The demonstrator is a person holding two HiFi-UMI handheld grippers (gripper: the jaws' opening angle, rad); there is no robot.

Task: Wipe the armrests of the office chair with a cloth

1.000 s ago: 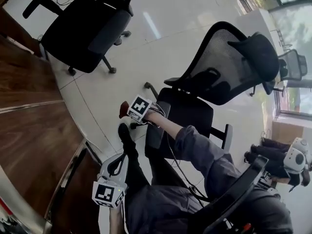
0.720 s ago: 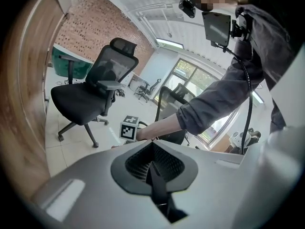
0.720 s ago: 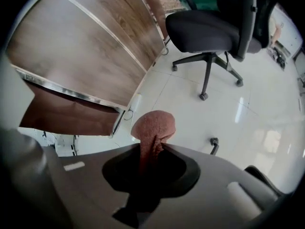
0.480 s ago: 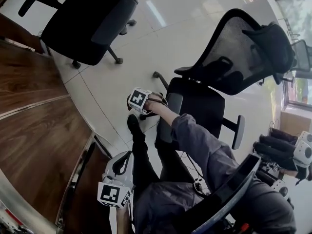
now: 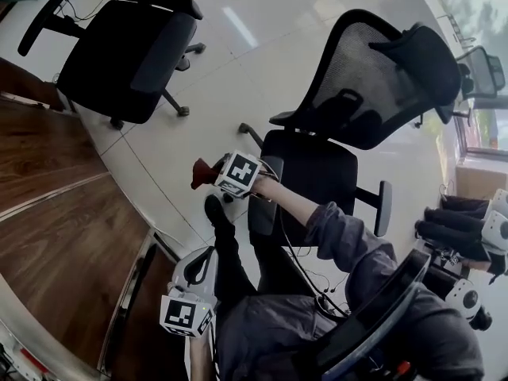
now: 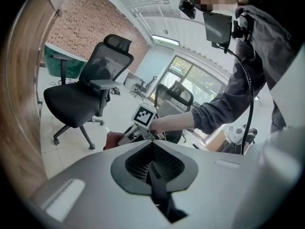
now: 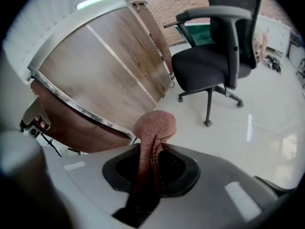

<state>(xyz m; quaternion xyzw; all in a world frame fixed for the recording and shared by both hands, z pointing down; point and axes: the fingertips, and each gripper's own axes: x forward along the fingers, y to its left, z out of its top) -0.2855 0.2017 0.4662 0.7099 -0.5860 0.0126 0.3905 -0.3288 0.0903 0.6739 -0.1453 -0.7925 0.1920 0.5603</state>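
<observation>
The office chair (image 5: 373, 86) with a black mesh back stands at the centre right of the head view. It has a near armrest (image 5: 260, 201) and a far armrest (image 5: 383, 207). My right gripper (image 5: 216, 175) is just left of the near armrest's front end, shut on a red-brown cloth (image 5: 203, 173). In the right gripper view the cloth (image 7: 153, 128) bulges out past the right gripper (image 7: 150, 151). My left gripper (image 5: 203, 254) hangs low by my lap, away from the chair. In the left gripper view the left gripper (image 6: 152, 165) is shut with nothing in it.
A second black office chair (image 5: 127, 50) stands at the upper left on the pale tiled floor, also seen as that chair (image 7: 214, 56) in the right gripper view. A wooden desk (image 5: 48, 236) fills the left side. Equipment (image 5: 476, 244) lies at the right.
The head view has shifted a little. My right gripper with the cloth has stayed by the near armrest's front end, and my left gripper has kept still.
</observation>
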